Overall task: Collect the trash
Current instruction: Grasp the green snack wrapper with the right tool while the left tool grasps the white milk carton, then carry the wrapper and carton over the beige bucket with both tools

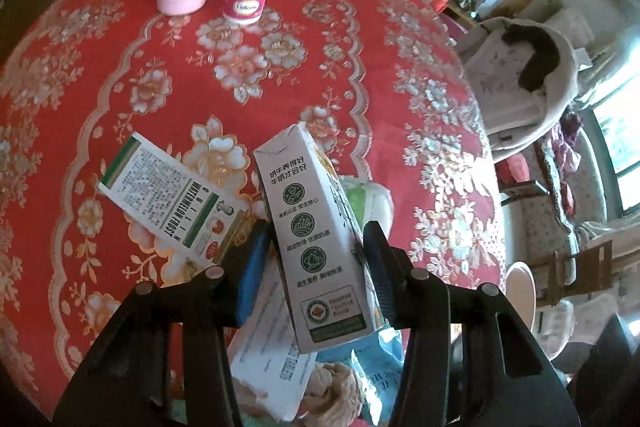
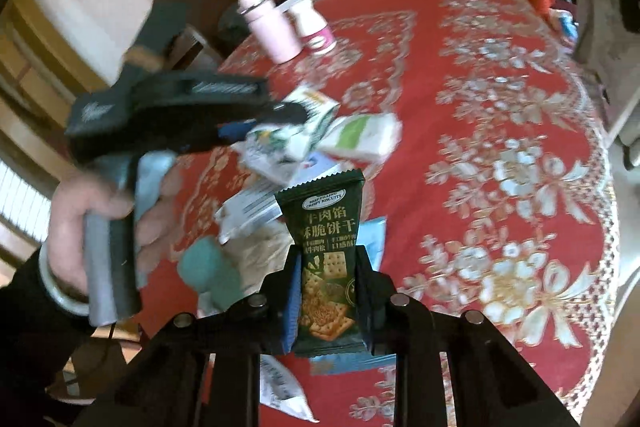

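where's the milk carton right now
In the left wrist view the milk carton stands tilted between the left tongs, lifted over the trash pile, with the watermelon frost box on the red tablecloth to its left.

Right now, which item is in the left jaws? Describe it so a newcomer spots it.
On the red floral tablecloth, find the litter heap at the near edge. Standing tilted above it between the left gripper's jaws is a tall white milk carton, alone in bearing three round green emblems.
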The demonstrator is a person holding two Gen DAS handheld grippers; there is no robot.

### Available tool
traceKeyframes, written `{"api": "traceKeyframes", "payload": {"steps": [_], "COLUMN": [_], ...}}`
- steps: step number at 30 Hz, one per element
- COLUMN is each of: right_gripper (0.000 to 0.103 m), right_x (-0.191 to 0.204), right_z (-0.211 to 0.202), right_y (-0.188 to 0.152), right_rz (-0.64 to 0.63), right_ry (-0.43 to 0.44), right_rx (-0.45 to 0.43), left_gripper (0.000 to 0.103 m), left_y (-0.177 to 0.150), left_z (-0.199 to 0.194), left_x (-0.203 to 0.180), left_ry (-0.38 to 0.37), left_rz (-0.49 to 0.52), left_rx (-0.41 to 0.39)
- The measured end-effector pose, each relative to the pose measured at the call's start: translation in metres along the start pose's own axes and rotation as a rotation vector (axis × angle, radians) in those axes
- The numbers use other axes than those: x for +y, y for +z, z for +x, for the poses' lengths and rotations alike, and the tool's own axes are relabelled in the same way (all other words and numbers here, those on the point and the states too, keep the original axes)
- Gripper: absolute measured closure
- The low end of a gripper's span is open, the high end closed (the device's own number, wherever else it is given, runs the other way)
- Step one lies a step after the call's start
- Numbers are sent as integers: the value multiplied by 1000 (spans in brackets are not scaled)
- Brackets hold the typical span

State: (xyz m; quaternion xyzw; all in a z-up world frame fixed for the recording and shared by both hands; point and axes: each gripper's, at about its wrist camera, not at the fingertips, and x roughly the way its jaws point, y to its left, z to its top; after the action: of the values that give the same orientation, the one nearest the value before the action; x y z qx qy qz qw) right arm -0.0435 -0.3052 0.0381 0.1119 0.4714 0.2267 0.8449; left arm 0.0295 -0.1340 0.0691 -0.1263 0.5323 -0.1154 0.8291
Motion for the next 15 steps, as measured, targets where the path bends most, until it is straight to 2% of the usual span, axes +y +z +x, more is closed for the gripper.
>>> {"api": "traceKeyframes", "payload": {"steps": [15], "right_gripper": [80], "right_x": [-25], "right_z": [-11], "right_y": [-1], "right_rz": [66], "right_ry": [-88], "right_rx": [-48], "left_gripper": [57], "left_y": [-25], "left_z": [-36], "left_x": [-34], "left_ry": [-59], "left_rz": [128], "left_rx": [-16]}}
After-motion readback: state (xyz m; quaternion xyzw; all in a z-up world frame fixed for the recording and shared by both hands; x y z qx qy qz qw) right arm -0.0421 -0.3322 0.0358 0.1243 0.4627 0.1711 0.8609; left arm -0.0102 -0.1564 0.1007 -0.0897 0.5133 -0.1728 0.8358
